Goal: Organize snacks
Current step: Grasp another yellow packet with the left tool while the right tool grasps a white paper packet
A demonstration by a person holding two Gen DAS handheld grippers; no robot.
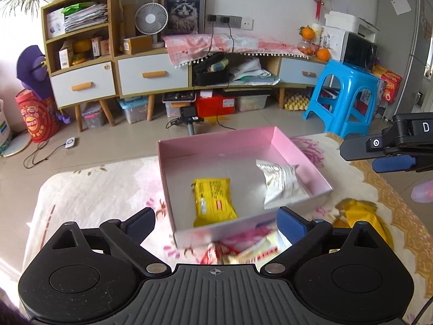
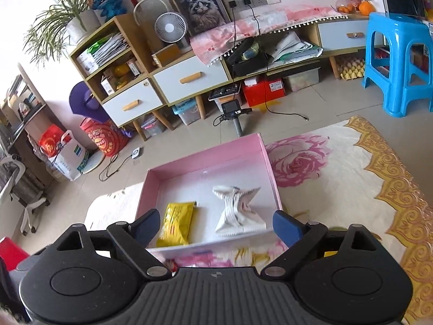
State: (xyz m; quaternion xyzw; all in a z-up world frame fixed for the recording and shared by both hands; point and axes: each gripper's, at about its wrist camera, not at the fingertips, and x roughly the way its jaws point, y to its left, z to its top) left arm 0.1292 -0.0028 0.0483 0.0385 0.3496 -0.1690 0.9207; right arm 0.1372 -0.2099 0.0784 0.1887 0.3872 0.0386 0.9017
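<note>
A pink open box (image 1: 216,146) (image 2: 205,159) sits on a flower-patterned cloth. Inside it lie a yellow snack pack (image 1: 213,200) (image 2: 176,224) on the left and a crumpled white snack bag (image 1: 281,184) (image 2: 238,211) on the right. My left gripper (image 1: 216,222) hovers over the box's near wall, open, with nothing held. My right gripper (image 2: 216,219) is also open and empty above the near wall; from the left wrist view it shows at the right edge (image 1: 379,157). Blurred red and white snack packets (image 1: 238,252) lie in front of the box, and a yellow bag (image 1: 362,216) lies to their right.
The cloth-covered table (image 2: 338,189) ends just behind the box, with tiled floor beyond. A small camera on a stand (image 1: 189,116) is on the floor behind the box. A blue plastic stool (image 1: 349,92) stands at the back right, and a long cabinet (image 1: 151,75) runs along the wall.
</note>
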